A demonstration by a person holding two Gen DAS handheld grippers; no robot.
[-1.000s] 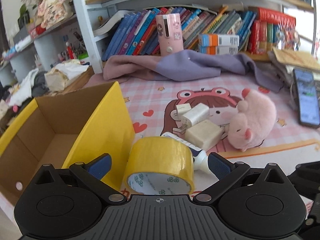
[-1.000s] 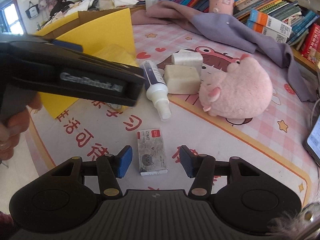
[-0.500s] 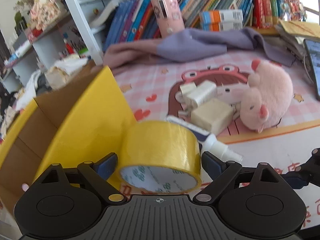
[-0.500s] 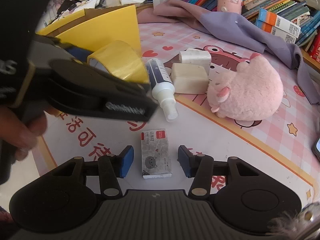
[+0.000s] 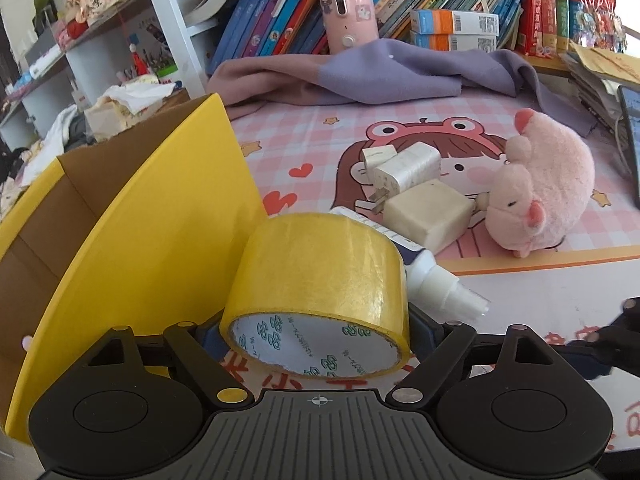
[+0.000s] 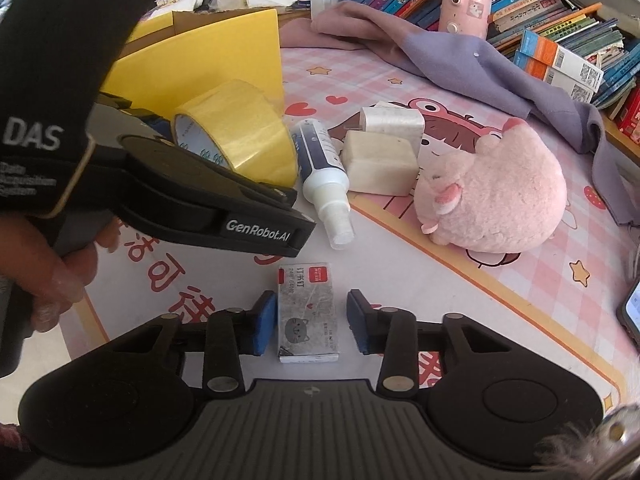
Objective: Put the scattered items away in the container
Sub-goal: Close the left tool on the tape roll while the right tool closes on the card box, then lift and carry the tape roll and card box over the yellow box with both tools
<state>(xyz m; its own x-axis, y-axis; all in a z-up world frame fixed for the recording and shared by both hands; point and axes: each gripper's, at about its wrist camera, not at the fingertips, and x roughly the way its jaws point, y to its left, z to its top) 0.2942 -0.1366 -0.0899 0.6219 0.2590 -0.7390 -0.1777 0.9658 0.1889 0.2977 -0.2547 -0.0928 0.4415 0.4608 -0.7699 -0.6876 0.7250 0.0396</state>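
Observation:
My left gripper (image 5: 316,332) is shut on a roll of yellow tape (image 5: 320,280), held just right of the yellow cardboard box (image 5: 132,232). The tape also shows in the right wrist view (image 6: 236,132). My right gripper (image 6: 310,326) is open around a small staples box (image 6: 306,312) lying on the mat; its pads stand close to both sides. A white spray bottle (image 6: 322,172), two white chargers (image 6: 380,160) and a pink plush pig (image 6: 496,196) lie on the mat.
A purple cloth (image 5: 380,72) lies at the back below a row of books (image 5: 440,12) and a pink cylinder (image 5: 348,8). A phone (image 5: 632,136) sits at the right edge. The box (image 6: 192,52) stands open at the left.
My left gripper closed on the tape roll and lifted it slightly. My right gripper moved forward around the staples box and narrowed its opening.

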